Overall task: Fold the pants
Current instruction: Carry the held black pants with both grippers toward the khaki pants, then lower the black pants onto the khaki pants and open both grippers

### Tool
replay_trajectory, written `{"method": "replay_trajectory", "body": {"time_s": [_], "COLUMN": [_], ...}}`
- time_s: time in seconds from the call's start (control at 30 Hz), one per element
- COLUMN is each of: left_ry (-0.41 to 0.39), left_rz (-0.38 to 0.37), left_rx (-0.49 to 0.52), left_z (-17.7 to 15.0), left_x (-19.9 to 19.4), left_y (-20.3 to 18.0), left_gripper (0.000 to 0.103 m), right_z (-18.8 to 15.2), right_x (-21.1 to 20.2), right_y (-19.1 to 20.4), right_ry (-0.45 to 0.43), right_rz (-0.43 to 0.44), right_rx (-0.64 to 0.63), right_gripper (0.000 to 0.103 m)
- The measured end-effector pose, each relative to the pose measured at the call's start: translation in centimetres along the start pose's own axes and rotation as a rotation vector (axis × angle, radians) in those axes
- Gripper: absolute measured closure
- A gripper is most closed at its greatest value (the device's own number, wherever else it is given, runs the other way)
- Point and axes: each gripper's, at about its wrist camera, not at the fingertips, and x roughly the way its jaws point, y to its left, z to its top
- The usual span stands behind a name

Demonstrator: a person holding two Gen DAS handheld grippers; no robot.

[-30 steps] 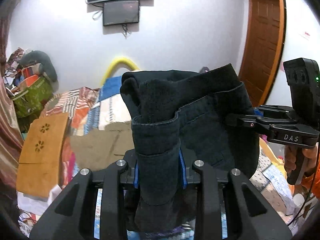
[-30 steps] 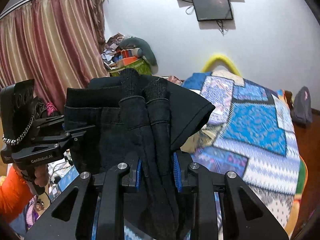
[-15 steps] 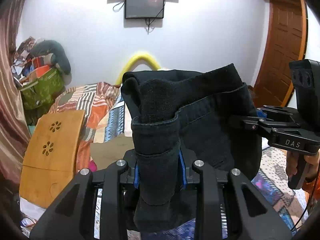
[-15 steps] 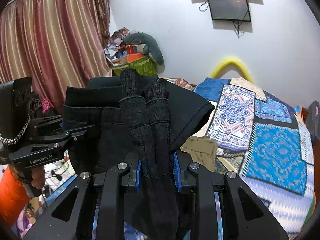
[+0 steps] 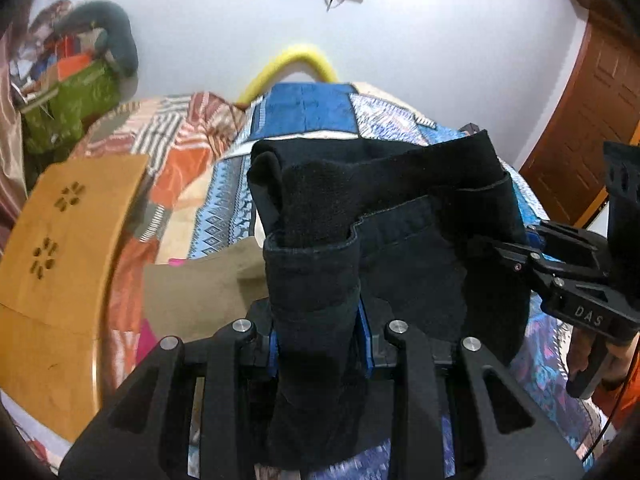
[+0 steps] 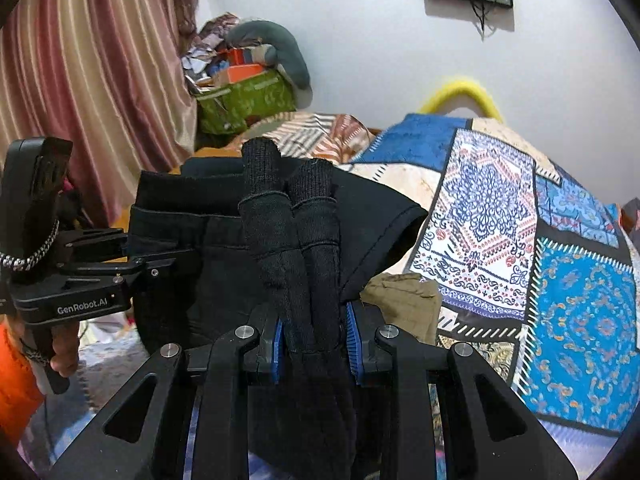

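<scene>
Dark navy pants (image 5: 400,216) hang in the air between both grippers, above the bed. My left gripper (image 5: 318,340) is shut on a bunched end of the pants, cuff and waistband sticking up between the blue pads. My right gripper (image 6: 314,344) is shut on the other bunched end of the pants (image 6: 280,232), two ribbed cuffs standing up. In the left wrist view the right gripper (image 5: 496,248) pinches the cloth at the right. In the right wrist view the left gripper (image 6: 152,256) pinches it at the left.
A patchwork quilt (image 6: 560,248) covers the bed below. A folded khaki garment (image 5: 200,292) lies on it. A wooden lap table (image 5: 60,248) stands at the left, a green bag (image 5: 68,108) behind it. A wooden door (image 5: 588,120) is at the right, a curtain (image 6: 92,80) at the far left.
Both grippers have tilted downward with the pants, so the bed and quilt now fill more of both views. The grip on the pants is unchanged.
</scene>
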Motion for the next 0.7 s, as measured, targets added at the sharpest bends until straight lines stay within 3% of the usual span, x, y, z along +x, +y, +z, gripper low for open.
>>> {"method": "replay_trajectory", "body": {"time_s": [0.2, 0.37, 0.47, 0.7], "left_ry": [0.055, 0.116, 0.115, 0.063], "left_rz": [0.038, 0.056, 0.044, 0.124], "left_rx": [-0.016, -0.072, -0.095, -0.073], "left_z": [0.2, -0.1, -0.1, -0.2], "left_x": [4.9, 8.1, 7.8, 2.6], "left_y": [1.3, 3.6, 4.4, 3.8], "left_gripper": [0.066, 0.054, 0.05, 0.05], "right_z": [-0.2, -0.4, -0.7, -1.2], "right_x": [3.3, 6.2, 5.7, 0.6], "right_y": [-1.8, -2.3, -2.4, -2.6], "right_ry": [0.033, 0.126, 0.144, 0.129], "right_rz": [-0.015, -0.094, -0.106, -0.137], "right_rx": [0.062, 0.029, 0.008, -0.011], "right_gripper": [0.079, 0.062, 0.058, 0.056]}}
